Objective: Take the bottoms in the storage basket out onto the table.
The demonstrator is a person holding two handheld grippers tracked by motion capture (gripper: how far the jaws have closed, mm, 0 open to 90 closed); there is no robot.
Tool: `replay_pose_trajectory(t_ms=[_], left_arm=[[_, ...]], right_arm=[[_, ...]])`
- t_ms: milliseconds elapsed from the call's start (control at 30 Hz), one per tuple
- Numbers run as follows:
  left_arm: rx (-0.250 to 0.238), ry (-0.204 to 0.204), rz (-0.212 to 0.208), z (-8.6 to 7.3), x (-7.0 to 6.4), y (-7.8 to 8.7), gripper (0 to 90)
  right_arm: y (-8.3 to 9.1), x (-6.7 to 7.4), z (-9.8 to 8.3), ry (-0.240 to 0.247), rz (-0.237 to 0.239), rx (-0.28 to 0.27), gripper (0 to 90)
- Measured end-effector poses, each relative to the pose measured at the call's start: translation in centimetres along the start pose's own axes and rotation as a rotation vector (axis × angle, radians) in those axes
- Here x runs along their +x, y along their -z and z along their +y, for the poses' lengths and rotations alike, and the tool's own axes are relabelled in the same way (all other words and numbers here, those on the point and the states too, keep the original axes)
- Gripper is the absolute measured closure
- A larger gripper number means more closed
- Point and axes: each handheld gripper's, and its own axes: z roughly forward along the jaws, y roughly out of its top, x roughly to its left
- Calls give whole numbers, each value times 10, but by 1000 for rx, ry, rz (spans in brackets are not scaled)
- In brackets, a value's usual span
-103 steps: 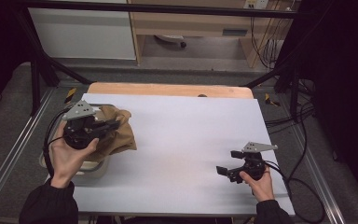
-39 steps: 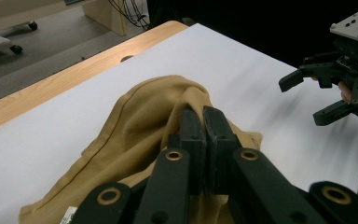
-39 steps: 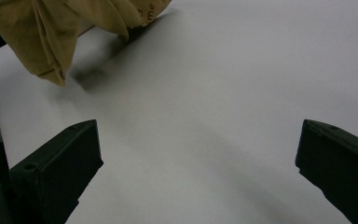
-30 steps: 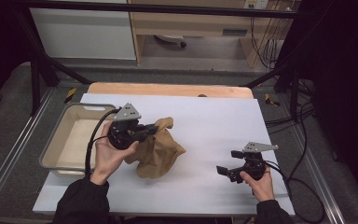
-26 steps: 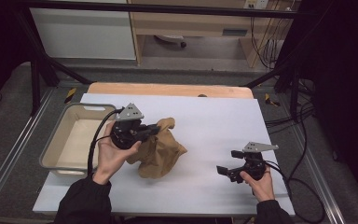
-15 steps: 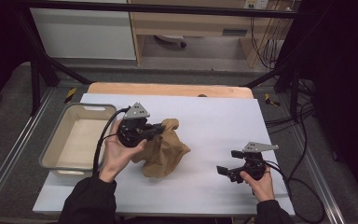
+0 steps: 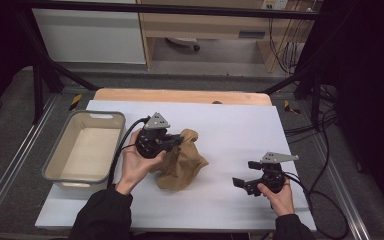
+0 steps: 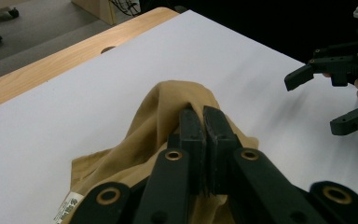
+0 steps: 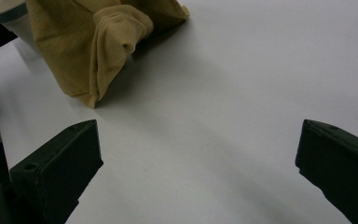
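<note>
White desk point(image 7: 240, 125) surface carrying a grey plastic bin point(image 7: 82, 150) at its left edge. Left tool point(image 7: 172, 141) is pinching a fold of the tan cloth point(image 7: 182, 165) between fully closed jaws; the cloth is draping onto the desk just right of the bin, partly lifted. Right tool point(image 7: 242, 185) is resting well right of the cloth, jaws standing wide and empty, pointing toward it. Judged relation: the cloth's free hanging corner is lying nearer the right tool.
</note>
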Motion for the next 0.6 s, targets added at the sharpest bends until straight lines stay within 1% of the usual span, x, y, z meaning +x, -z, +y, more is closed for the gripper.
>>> replay_pose_trajectory(t_ms=[200,600], left_arm=[[5,5,-3,-1,0,-8,864],[16,-3,-6,-7,-3,-25,861]], right_arm=[[0,0,0,1,0,1,6],[0,0,0,2,1,-1,6]])
